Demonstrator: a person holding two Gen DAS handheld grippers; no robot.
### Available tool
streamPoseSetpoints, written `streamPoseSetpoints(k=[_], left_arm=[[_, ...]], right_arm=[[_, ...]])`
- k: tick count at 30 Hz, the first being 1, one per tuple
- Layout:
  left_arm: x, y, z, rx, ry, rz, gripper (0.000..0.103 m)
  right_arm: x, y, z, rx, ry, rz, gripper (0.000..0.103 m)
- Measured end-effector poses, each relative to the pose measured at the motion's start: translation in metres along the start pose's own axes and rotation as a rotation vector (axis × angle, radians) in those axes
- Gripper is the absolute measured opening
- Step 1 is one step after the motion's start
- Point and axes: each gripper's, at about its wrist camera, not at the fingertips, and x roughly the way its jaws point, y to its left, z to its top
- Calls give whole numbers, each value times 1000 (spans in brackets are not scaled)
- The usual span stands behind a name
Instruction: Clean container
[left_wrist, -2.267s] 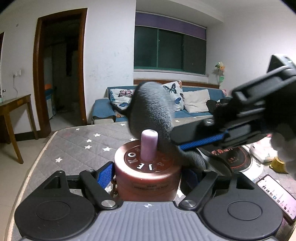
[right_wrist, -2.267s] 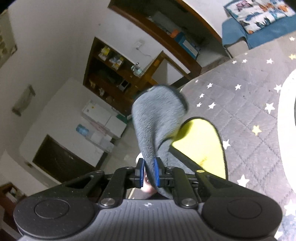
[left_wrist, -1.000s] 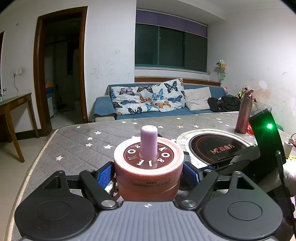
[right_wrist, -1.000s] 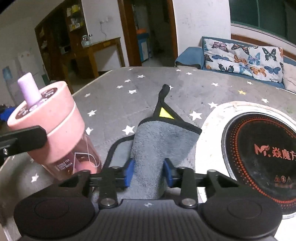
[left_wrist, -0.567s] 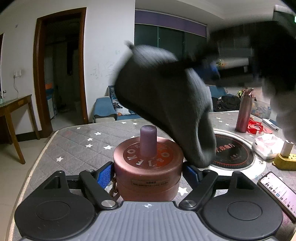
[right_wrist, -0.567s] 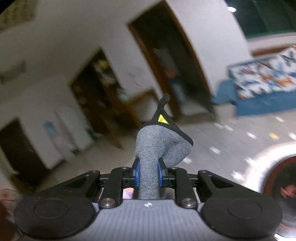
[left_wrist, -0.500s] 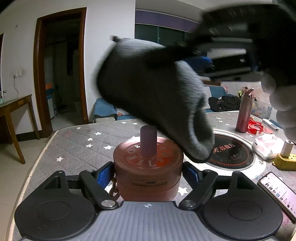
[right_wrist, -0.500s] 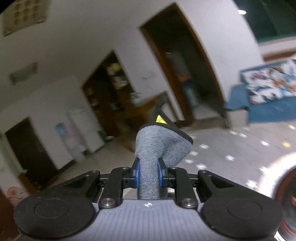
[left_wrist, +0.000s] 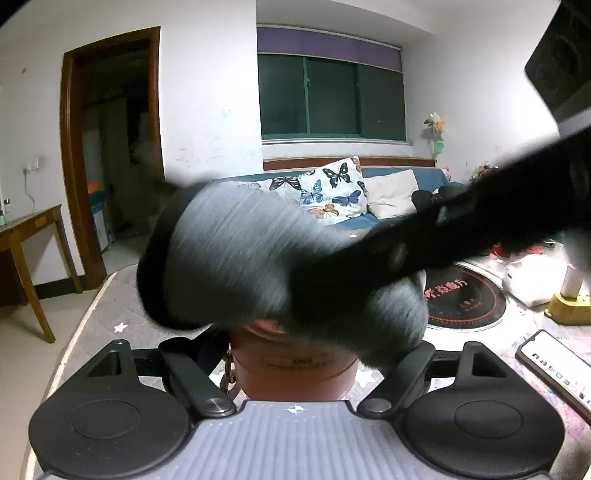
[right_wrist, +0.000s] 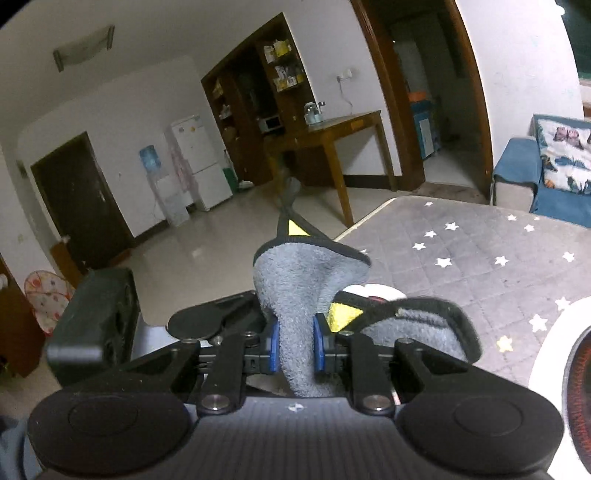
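Note:
My left gripper (left_wrist: 293, 350) is shut on a pink round container (left_wrist: 291, 369), gripping its sides. My right gripper (right_wrist: 294, 349) is shut on a grey cloth (right_wrist: 303, 291) with black trim and yellow tags. In the left wrist view the cloth (left_wrist: 258, 266) is blurred and lies over the container's lid, hiding the lid and its spout. The right gripper's body (left_wrist: 461, 236) reaches in from the upper right above the container. In the right wrist view a sliver of the container's rim (right_wrist: 376, 291) shows just beyond the cloth.
The table has a grey star-patterned cover (right_wrist: 461, 258). A round induction hob (left_wrist: 465, 299) sits to the right, with a phone (left_wrist: 554, 373), a yellow item (left_wrist: 570, 306) and white packaging (left_wrist: 528, 277) beyond it. A blue sofa (left_wrist: 369, 199) stands behind.
The right gripper has come down with the cloth from above the container onto its lid, which is now covered. The left gripper still holds the container in place.

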Motion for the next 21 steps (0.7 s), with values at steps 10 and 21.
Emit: streamPoseSetpoints(k=[10,21], left_arm=[[-2,1,-2,-29,9,0,82],[-3,2,2,-16,8,-5,87]], right_arm=[[-2,-48,35,152,-161,-81,16],[-3,-132,-1,410,-156,-75,16]])
